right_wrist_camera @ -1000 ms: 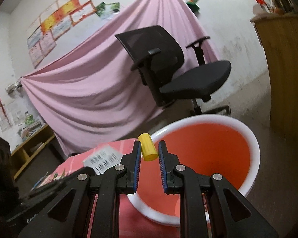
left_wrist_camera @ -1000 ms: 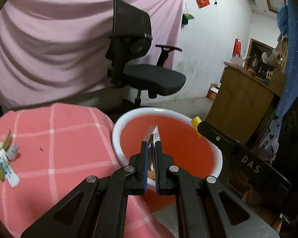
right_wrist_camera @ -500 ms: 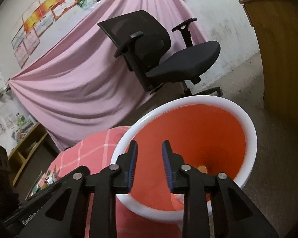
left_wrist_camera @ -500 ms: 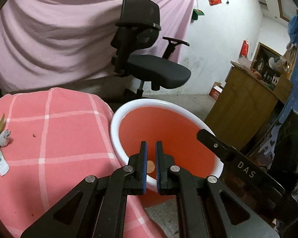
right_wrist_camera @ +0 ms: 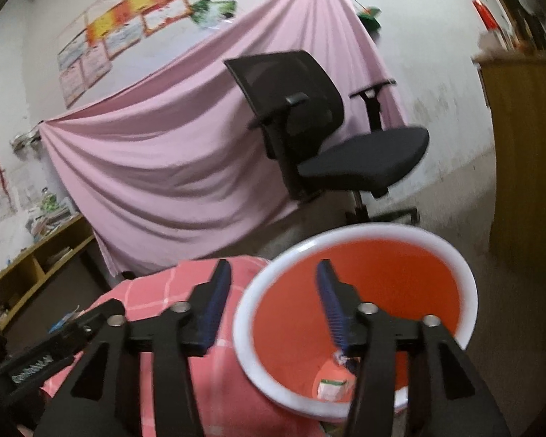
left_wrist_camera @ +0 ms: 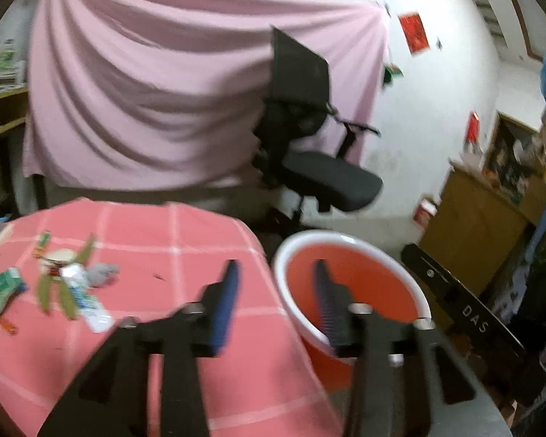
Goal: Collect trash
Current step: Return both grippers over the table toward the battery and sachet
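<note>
Covering the table: a pink checked cloth [left_wrist_camera: 171, 240] with white lines lay over the surface, its edge falling just beside the basin.
Room: a pink drape [right_wrist_camera: 171, 167] hung on the white wall behind the basin, posters above it; a low wooden shelf stood to the drape's left.
Basin [right_wrist_camera: 469, 287]: red inside with a white rim, it sat on the floor just beside the table.
Trash in basin: a small carton [right_wrist_camera: 331, 388] and scraps lay at the bottom.
Trash on table: wrappers and leaves [left_wrist_camera: 65, 284] lay well away from the basin.
Chair [right_wrist_camera: 331, 138]: a black office chair stood behind the basin.
Cabinet [left_wrist_camera: 473, 225]: wooden, right of the basin.
Left gripper [left_wrist_camera: 275, 284]: spread wide, holding nothing, straddling the basin's near rim.
Right gripper [right_wrist_camera: 273, 284]: spread wide, holding nothing, straddling the rim.
</note>
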`<state>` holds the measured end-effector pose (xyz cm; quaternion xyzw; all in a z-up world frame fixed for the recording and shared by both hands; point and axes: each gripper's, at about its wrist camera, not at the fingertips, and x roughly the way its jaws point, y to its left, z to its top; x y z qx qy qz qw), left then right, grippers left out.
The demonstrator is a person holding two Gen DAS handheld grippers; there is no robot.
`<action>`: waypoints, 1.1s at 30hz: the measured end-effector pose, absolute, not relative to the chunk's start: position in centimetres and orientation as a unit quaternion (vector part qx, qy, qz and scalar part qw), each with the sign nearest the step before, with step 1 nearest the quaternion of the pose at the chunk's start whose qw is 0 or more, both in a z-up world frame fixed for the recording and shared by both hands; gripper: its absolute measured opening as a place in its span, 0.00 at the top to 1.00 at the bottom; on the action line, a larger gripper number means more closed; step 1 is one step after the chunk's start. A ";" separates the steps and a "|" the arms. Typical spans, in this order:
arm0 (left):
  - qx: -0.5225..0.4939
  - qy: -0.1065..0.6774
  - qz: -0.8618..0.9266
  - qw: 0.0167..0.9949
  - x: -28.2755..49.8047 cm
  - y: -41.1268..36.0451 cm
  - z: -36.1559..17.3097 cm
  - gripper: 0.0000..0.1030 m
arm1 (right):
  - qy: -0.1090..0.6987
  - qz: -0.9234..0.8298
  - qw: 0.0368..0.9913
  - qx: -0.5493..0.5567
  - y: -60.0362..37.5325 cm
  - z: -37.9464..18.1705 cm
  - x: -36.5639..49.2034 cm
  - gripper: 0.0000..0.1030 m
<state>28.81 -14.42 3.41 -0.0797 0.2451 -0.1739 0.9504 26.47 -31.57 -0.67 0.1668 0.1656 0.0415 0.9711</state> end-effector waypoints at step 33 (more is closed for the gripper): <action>-0.100 0.103 0.125 0.982 16.3 8.1 1.5 0.02 | 0.029 0.171 0.985 0.017 -13.4 2.6 24.0 0.00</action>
